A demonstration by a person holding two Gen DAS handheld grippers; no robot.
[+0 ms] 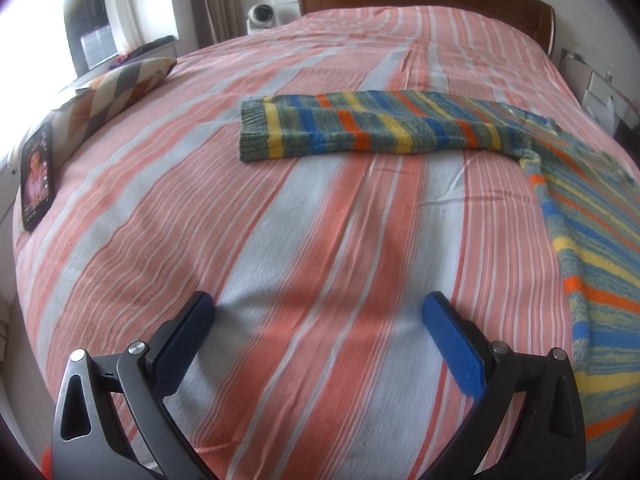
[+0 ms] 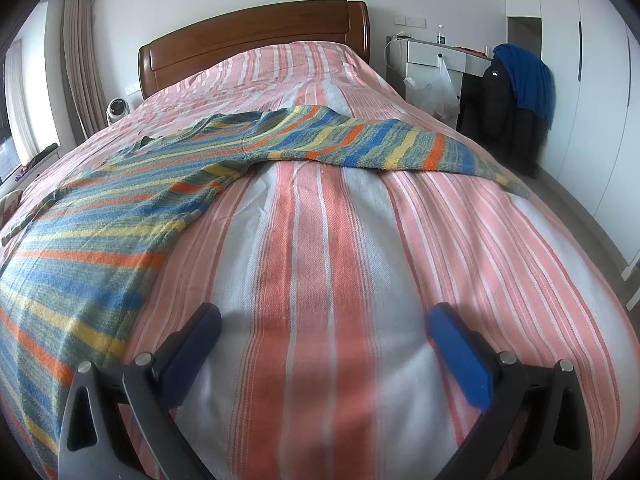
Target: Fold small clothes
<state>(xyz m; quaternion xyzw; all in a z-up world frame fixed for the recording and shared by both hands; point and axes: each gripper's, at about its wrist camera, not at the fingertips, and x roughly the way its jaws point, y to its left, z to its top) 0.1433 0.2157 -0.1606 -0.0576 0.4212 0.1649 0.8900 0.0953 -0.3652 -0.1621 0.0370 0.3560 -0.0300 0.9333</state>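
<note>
Left gripper [image 1: 318,316] spread wide, empty, right gripper [image 2: 325,326] likewise, striped sweater [image 2: 120,208] flat on bed [image 2: 340,240].

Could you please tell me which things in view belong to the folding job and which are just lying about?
Part of the job:
striped knitted sweater, spread flat on the bed
left claw, open
right claw, open

Just lying about:
phone
patterned cushion
small white fan
dark jacket
plastic bag
</note>
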